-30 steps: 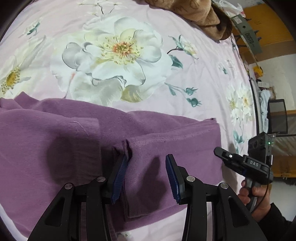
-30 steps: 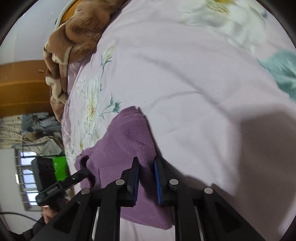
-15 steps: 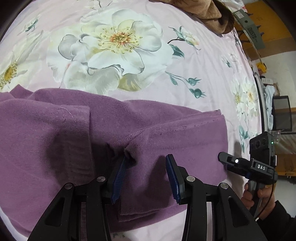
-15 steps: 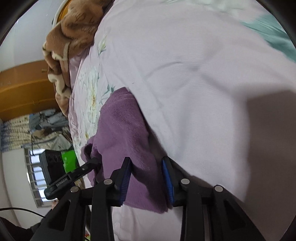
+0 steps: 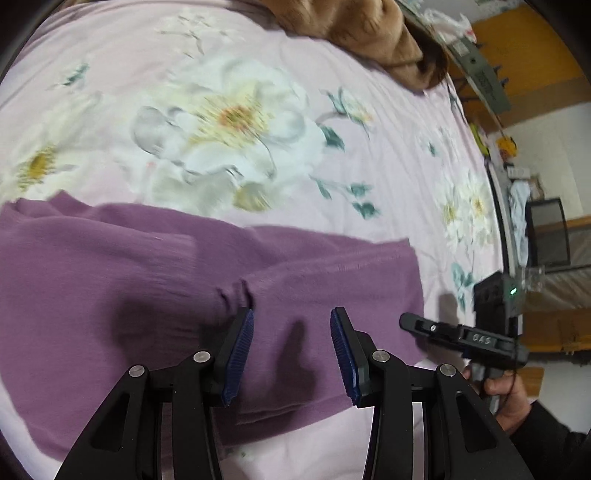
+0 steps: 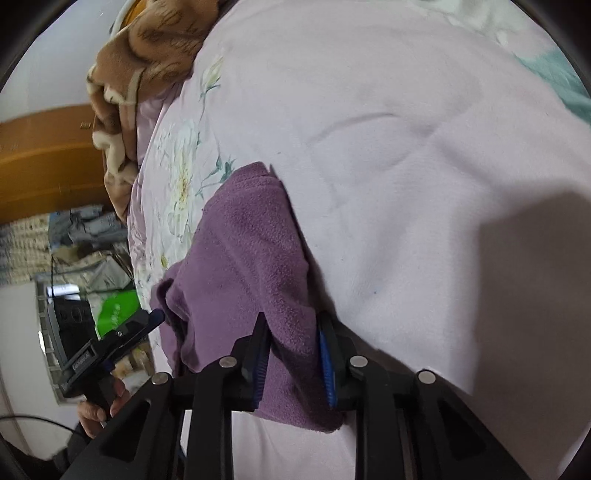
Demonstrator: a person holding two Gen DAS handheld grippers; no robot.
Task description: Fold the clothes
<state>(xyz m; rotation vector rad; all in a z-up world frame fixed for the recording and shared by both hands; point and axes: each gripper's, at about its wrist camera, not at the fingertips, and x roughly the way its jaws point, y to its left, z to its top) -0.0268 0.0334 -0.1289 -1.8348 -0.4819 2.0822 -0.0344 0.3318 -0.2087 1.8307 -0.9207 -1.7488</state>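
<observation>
A purple fleece garment (image 5: 147,288) lies partly folded on the pink floral bed sheet (image 5: 229,122). My left gripper (image 5: 291,354) hovers open over its near part, blue pads apart, with a small raised fold just beyond the left pad. In the right wrist view the garment (image 6: 251,240) runs away from me as a folded strip. My right gripper (image 6: 293,363) is open and straddles its near end, with fabric lying between the pads. A hand holds each gripper: the right gripper (image 5: 461,336) shows by the garment's right edge, and the left gripper (image 6: 110,343) shows at the far-left end.
A brown patterned blanket (image 5: 362,33) (image 6: 147,55) is heaped at the head of the bed. Beyond the bed's edge stand orange wooden furniture (image 6: 48,158), a dark screen (image 5: 546,232) and floor clutter with a green bag (image 6: 118,310).
The right gripper's jaws have widened from a narrow gap around the garment's end. The left gripper stayed open and drew back slightly; its view is blurred by motion.
</observation>
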